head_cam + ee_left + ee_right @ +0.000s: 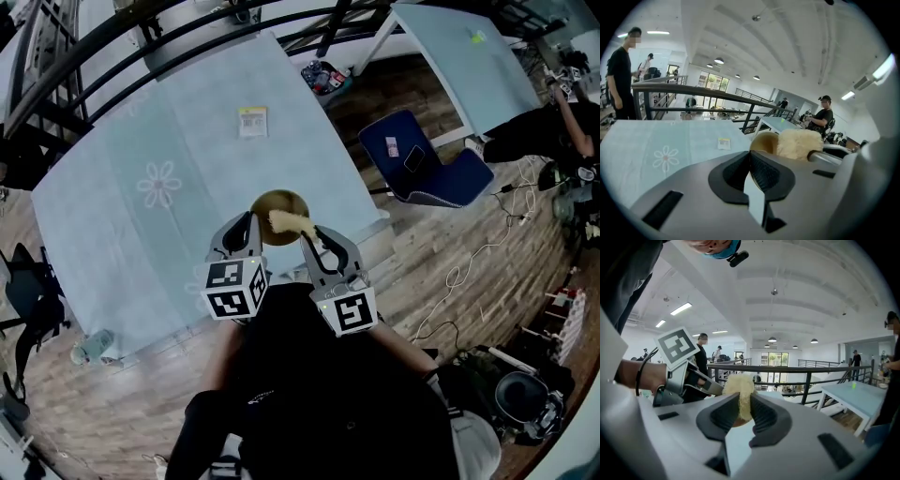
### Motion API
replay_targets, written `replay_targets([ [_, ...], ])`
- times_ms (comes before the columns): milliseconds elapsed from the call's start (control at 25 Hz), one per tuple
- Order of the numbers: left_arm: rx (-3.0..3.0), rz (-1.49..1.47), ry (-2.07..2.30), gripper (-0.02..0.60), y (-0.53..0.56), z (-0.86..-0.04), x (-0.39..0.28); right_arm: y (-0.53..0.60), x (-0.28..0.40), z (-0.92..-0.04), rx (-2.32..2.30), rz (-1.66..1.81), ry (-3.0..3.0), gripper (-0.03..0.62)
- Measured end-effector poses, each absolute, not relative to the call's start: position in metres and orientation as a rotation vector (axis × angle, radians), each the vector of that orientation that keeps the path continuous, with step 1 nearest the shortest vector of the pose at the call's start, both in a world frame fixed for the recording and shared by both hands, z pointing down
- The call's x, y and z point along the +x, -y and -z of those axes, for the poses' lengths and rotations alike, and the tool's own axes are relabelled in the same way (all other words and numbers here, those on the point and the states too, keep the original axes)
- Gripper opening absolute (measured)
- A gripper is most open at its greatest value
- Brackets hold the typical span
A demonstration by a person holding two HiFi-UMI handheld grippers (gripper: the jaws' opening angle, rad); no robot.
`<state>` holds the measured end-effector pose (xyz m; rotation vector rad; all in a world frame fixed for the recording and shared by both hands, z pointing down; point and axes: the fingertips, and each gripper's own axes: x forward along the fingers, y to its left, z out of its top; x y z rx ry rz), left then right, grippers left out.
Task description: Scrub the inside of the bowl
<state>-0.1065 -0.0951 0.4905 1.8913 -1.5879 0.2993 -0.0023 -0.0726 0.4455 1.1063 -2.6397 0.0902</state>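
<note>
A tan bowl [274, 204] is held up over the near edge of the table. My left gripper [249, 225] is shut on its left rim; in the left gripper view the jaws [751, 158] meet on the thin wall of the bowl [764, 140]. A fluffy cream scrubber [291, 223] lies across the bowl's right side, with my right gripper [309, 240] shut on it. The right gripper view has the scrubber [738, 391] pinched between the jaws of that gripper [740, 405]. It also shows in the left gripper view, where the scrubber [799, 143] sits right of the bowl.
Under the bowl a pale blue cloth with a flower print covers the table [169, 178], and a small yellow card [252, 121] lies on it further off. A blue chair [422, 164] and a second table [469, 56] stand to the right. A person [618, 79] stands by the railing.
</note>
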Motion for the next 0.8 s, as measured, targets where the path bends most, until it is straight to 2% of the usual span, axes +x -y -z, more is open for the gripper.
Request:
replay_targets([
  [280, 1.965, -0.35, 1.625, 0.021, 0.083, -0.473, -0.099, 0.07, -0.022, -0.45, 1.051, -0.03, 2.624, 0.075],
  [800, 1.965, -0.4, 1.623, 0.021, 0.075, -0.483, -0.086, 0.082, -0.009, -0.462, 1.175, 0.023, 2.468, 0.072],
])
